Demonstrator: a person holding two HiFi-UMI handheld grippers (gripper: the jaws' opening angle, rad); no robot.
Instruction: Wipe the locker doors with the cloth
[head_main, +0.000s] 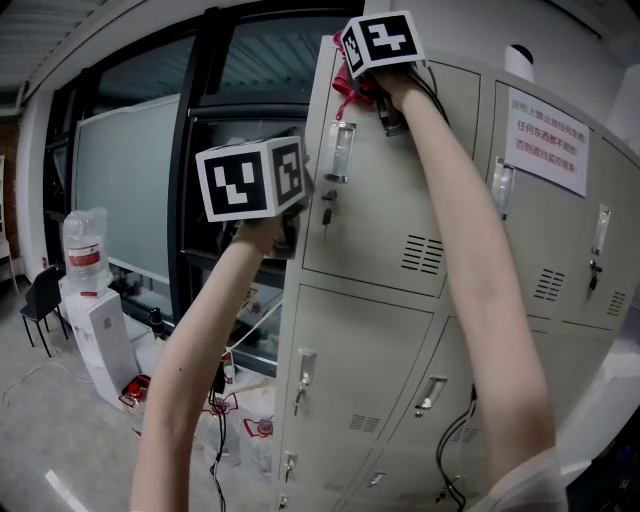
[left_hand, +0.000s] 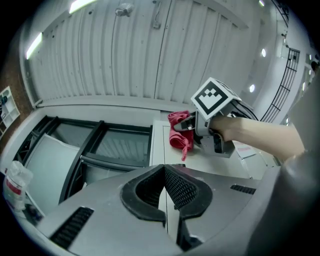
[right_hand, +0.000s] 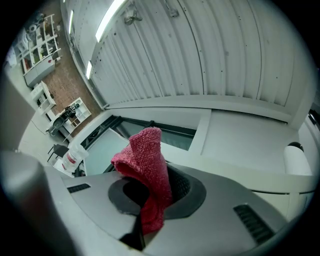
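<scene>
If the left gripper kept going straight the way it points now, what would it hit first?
Probably the upper left edge of the locker, just left of the red cloth clamped in the right gripper. The left gripper, jaws shut on nothing, aims about there, though depth is unclear.

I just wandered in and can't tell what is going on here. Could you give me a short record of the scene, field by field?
right gripper: shut on the red cloth, at the top left of an upper locker door
left gripper: shut, empty, by the lockers' left edge
also there: notice on a neighbouring door; water dispenser at left
</scene>
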